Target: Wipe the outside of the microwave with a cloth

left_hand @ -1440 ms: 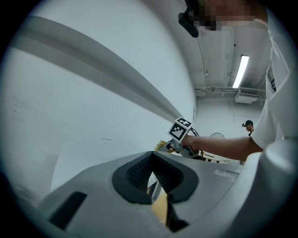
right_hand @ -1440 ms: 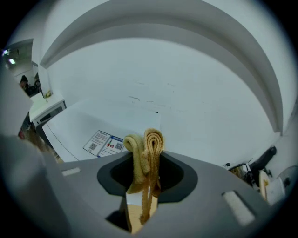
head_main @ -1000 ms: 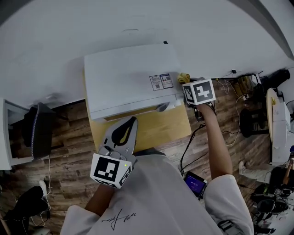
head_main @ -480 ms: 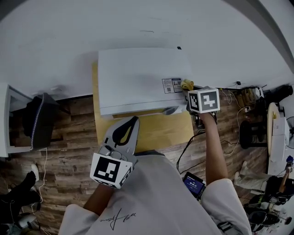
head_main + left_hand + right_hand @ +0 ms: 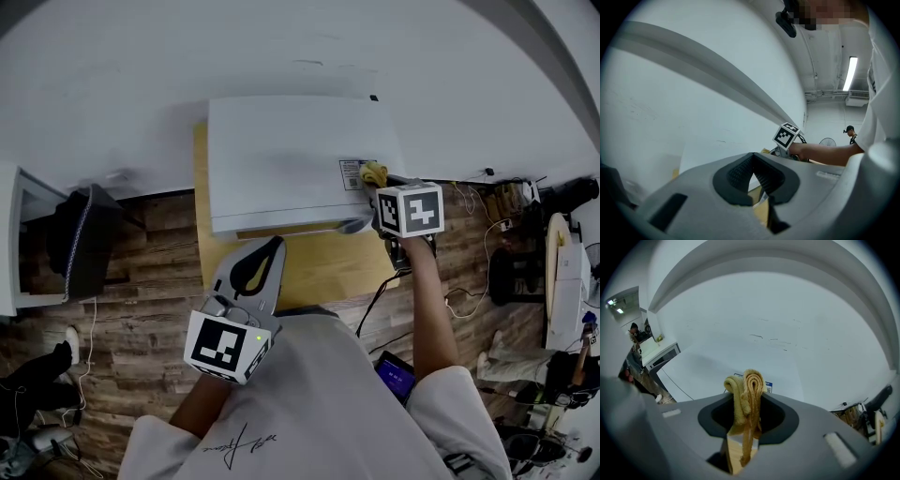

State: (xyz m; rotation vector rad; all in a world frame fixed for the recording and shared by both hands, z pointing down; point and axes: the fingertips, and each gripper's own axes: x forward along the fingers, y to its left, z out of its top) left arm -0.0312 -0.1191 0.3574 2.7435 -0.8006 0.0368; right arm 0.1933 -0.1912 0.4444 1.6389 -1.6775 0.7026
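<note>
The white microwave (image 5: 291, 159) stands on a wooden table (image 5: 319, 262), seen from above in the head view. My right gripper (image 5: 377, 183) is shut on a folded yellow cloth (image 5: 374, 172) at the microwave's top right edge, beside its label (image 5: 354, 173). In the right gripper view the cloth (image 5: 746, 394) sticks up between the closed jaws, with the microwave (image 5: 717, 373) just beyond. My left gripper (image 5: 263, 249) hangs shut and empty over the table's front, near the microwave's front face. In the left gripper view its pads (image 5: 740, 174) meet, with nothing between them.
The table's left and right sides drop to a wood floor (image 5: 131, 281). A dark bag (image 5: 80, 253) and a white cabinet (image 5: 19, 244) sit at the left. Cables (image 5: 469, 225) and clutter lie at the right. A white wall (image 5: 281, 47) rises behind the microwave.
My right gripper has carried the cloth leftward onto the microwave's top by the label. The head view has shifted, so the microwave sits further right. The left gripper has stayed put.
</note>
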